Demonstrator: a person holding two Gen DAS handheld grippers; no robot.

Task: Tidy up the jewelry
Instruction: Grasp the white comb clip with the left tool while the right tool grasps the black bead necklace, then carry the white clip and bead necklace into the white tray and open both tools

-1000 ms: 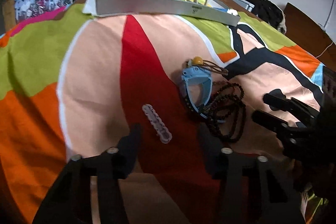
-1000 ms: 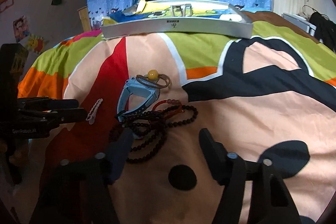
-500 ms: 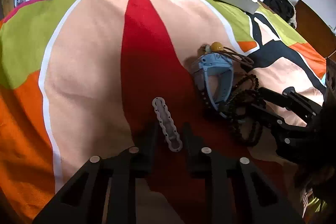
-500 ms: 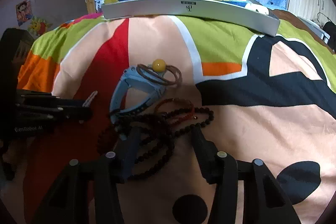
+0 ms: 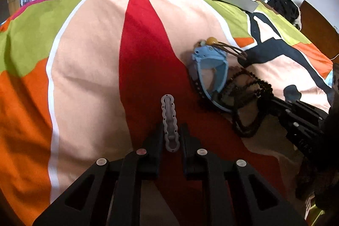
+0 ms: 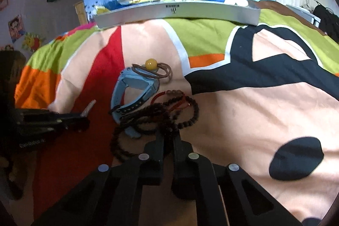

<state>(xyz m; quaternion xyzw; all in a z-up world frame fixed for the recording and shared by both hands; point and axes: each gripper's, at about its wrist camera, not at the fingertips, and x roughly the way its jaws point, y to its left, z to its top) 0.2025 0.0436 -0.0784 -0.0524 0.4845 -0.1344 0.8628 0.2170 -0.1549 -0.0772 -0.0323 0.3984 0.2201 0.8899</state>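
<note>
Left tool: fingers drawn in on either side of a pale hair clip, pinching its near end. The clip lies flat on the red patch of the bedspread, its far end pointing away. It looks like matte plastic, long and thin, with scalloped edges and small holes along both sides. Judgement: lift straight up; a thin flat piece on soft cloth can slip or drag fabric if tilted.

Right tool: fingers pressed nearly together over strands of a dark bead string, apparently gripping them. The beads are small, round and brown-black, looped in a loose tangle; a thin red cord runs through the pile.

Judgement: raise slowly, because the loops lie against the blue watch and could snag its strap. The watch has a light blue rubbery band with a darker perforated section.

Just beyond, brown elastic hair ties with a glossy yellow bead rest on the watch's far end.

Far edge of the bed: a long white box, smooth-walled and open on top, with papers inside. This is the likely place to put things.
</note>
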